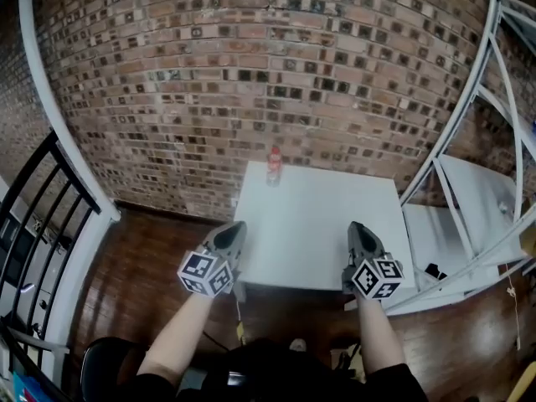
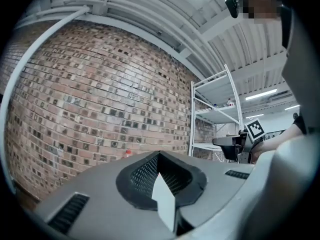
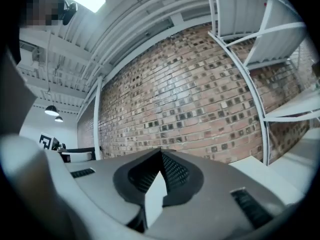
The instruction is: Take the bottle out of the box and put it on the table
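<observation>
Table (image 1: 327, 216) open across its middle, bottle (image 1: 274, 167) at far edge, brick wall (image 1: 251, 74) behind, shelf rack (image 1: 469, 199) at right

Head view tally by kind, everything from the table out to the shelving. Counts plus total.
bottle: 1
table: 1
tools: 2 (left tool, right tool)
shelf rack: 1
Total: 5

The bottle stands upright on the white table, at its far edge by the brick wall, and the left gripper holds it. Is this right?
Only the grip is wrong: the left gripper is shut and empty, apart from the bottle, as the head view shows. The rest is right.
</observation>
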`<state>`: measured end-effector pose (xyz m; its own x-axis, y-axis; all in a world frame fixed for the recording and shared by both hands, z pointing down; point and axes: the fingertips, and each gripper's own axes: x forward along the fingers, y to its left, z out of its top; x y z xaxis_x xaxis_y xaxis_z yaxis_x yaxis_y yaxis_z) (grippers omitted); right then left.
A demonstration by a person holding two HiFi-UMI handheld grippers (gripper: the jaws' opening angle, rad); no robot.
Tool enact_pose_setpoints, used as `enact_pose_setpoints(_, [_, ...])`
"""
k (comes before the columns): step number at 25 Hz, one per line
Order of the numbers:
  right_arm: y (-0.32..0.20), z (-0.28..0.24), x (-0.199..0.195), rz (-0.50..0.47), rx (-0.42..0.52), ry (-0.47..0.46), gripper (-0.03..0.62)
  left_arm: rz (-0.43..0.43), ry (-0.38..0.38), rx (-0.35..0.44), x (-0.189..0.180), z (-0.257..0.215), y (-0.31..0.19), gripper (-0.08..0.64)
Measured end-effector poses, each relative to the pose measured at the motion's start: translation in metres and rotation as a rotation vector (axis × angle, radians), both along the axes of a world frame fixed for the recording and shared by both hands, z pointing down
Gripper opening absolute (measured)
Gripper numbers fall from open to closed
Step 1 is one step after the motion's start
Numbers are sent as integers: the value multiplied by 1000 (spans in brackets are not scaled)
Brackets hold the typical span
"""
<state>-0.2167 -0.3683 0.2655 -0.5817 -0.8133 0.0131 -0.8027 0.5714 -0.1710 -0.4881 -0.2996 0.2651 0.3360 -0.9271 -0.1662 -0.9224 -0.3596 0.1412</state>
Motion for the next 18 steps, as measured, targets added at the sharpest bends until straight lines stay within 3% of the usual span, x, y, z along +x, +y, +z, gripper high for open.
enact_pose_setpoints(9, [40, -6, 69, 34, 63, 43, 0, -31, 13, 52, 38, -12, 21, 0])
enact_pose_setpoints(18, [39, 5, 111, 43, 26, -3, 0, -63, 19, 60, 63, -13, 29, 0])
